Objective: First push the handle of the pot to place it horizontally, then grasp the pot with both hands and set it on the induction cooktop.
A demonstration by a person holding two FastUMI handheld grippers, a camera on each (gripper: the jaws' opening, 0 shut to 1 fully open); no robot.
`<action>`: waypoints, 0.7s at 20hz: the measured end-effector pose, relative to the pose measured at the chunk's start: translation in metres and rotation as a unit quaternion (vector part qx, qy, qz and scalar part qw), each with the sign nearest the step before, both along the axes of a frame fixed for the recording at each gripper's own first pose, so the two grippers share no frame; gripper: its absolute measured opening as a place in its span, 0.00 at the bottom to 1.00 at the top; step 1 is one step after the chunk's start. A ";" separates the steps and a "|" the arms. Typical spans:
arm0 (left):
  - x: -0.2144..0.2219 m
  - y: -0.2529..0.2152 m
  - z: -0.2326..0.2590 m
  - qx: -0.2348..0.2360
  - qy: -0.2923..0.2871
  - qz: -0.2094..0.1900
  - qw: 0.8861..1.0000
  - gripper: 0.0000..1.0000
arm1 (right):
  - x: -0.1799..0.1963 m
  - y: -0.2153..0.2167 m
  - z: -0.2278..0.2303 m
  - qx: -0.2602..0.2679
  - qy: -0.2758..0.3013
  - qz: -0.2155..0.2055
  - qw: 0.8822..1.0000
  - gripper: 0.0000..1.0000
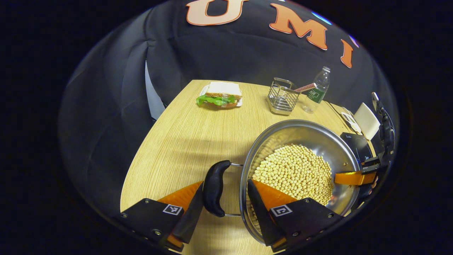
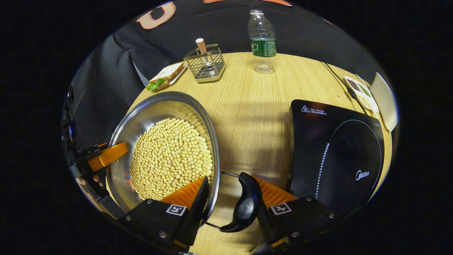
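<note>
A steel pot (image 1: 300, 132) holding soybeans (image 1: 295, 171) hangs over the wooden table (image 1: 184, 141). It has a black side handle (image 1: 214, 187) at each end. My left gripper (image 1: 226, 184) is shut on the pot, one finger outside that handle and the other inside the rim. My right gripper (image 2: 230, 184) grips the opposite handle (image 2: 246, 203) of the pot (image 2: 159, 106) the same way, with its left finger among the soybeans (image 2: 170, 156). The black induction cooktop (image 2: 336, 148) lies just right of it. Each view shows the other gripper's orange finger across the pot.
At the table's far side stand a sandwich on a plate (image 2: 164, 76), a wire basket (image 2: 207, 63) and a water bottle (image 2: 262, 42). A small dish (image 2: 361, 92), a white card (image 2: 384, 99) and a cable (image 2: 336, 78) sit behind the cooktop.
</note>
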State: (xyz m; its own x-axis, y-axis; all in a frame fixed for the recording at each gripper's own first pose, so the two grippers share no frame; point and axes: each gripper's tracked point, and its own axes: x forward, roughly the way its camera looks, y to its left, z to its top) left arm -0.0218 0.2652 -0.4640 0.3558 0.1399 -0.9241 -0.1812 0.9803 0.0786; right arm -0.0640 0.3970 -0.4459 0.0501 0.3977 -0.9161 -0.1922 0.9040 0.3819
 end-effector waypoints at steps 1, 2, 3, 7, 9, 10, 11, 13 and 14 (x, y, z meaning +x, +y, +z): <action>0.000 0.001 -0.003 0.003 0.000 0.003 1.000 0.76 | 0.000 0.000 0.000 0.002 0.004 -0.007 1.000 0.71; -0.001 0.003 -0.004 0.004 -0.004 0.007 1.000 0.78 | -0.001 0.002 -0.001 0.006 0.007 -0.013 1.000 0.66; 0.000 0.002 -0.004 0.006 -0.003 0.012 1.000 0.65 | 0.000 0.002 -0.001 0.010 0.010 -0.017 1.000 0.69; 0.000 0.002 -0.001 0.024 -0.014 0.021 0.999 0.60 | 0.006 0.003 0.000 0.022 -0.007 -0.030 0.999 0.64; -0.002 0.000 0.001 0.033 -0.018 0.023 0.999 0.59 | 0.007 0.001 0.000 0.021 -0.011 -0.040 0.999 0.57; -0.002 0.000 0.001 0.040 -0.018 0.023 0.999 0.59 | 0.006 0.002 -0.001 0.018 -0.010 -0.040 0.999 0.58; -0.002 0.000 0.002 0.047 -0.019 0.021 0.998 0.58 | 0.006 0.001 -0.001 0.016 -0.010 -0.039 0.999 0.57; -0.003 0.000 0.009 0.056 -0.026 0.020 0.998 0.58 | 0.007 -0.001 0.002 0.020 -0.019 -0.038 0.999 0.60; -0.002 0.001 0.012 0.058 -0.030 0.019 0.998 0.58 | 0.008 -0.003 0.004 0.024 -0.024 -0.039 0.999 0.57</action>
